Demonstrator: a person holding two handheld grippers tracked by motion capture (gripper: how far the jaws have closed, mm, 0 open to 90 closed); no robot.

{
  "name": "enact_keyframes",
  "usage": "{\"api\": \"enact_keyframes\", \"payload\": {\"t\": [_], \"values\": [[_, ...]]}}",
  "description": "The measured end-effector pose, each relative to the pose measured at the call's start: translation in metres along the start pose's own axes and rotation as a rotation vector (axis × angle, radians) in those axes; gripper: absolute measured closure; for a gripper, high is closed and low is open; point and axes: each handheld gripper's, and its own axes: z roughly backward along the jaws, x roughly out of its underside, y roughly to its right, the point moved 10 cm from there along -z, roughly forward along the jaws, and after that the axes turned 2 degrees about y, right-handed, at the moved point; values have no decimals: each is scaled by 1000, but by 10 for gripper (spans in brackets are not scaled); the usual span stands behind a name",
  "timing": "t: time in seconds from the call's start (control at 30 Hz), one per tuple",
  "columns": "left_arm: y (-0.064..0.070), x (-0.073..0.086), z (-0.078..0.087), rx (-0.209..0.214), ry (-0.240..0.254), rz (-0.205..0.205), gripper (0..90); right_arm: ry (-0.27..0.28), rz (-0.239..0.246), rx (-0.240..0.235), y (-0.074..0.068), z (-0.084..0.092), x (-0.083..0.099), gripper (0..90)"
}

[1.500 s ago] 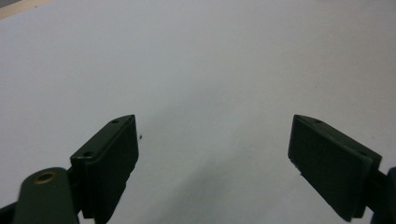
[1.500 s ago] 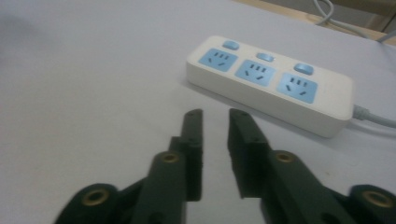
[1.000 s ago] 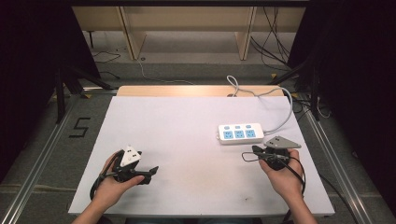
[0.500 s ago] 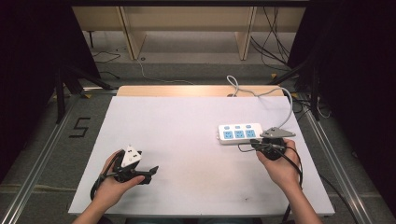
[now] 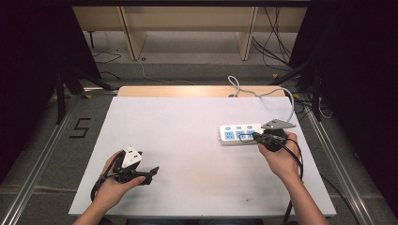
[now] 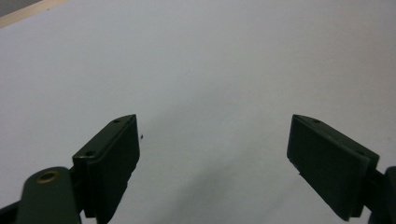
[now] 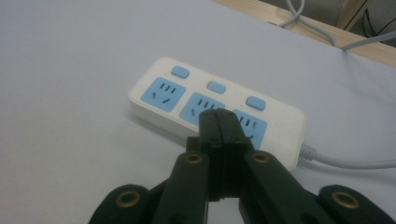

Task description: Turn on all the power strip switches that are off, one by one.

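- Right gripper (image 5: 256, 137) is edging forward over the power strip (image 5: 240, 133), jaws closed, empty.
- Left gripper (image 5: 152, 172) is resting, jaws open.
- Pressing off-centre risks shoving the strip across the bench (image 5: 187, 122).

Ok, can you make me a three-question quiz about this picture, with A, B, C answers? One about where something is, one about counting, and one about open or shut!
1. Where is the power strip on the table?
A. on the right side, near the right gripper
B. in the middle
C. next to the left gripper

2. How many blue sockets does the power strip have?
A. one
B. three
C. five

3. How do the left gripper's jaws stand?
A. shut tight
B. wide open, nothing between them
C. shut on a plug

Answers:
1. A, since the high view shows the strip at the right, just ahead of the right gripper.
2. B, since the right gripper view shows three blue socket faces in a row.
3. B, since the left gripper view shows the two jaws far apart over bare table.
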Motion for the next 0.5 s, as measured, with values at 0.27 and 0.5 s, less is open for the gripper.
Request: {"api": "enact_keyframes", "payload": {"t": [0.27, 0.5], "values": [[0, 1, 0, 1, -3, 2, 170, -37, -13, -2, 6, -8, -8, 900], [1, 1, -1, 1, -3, 4, 171, -62, -10, 15, 13, -16, -16, 900]]}}
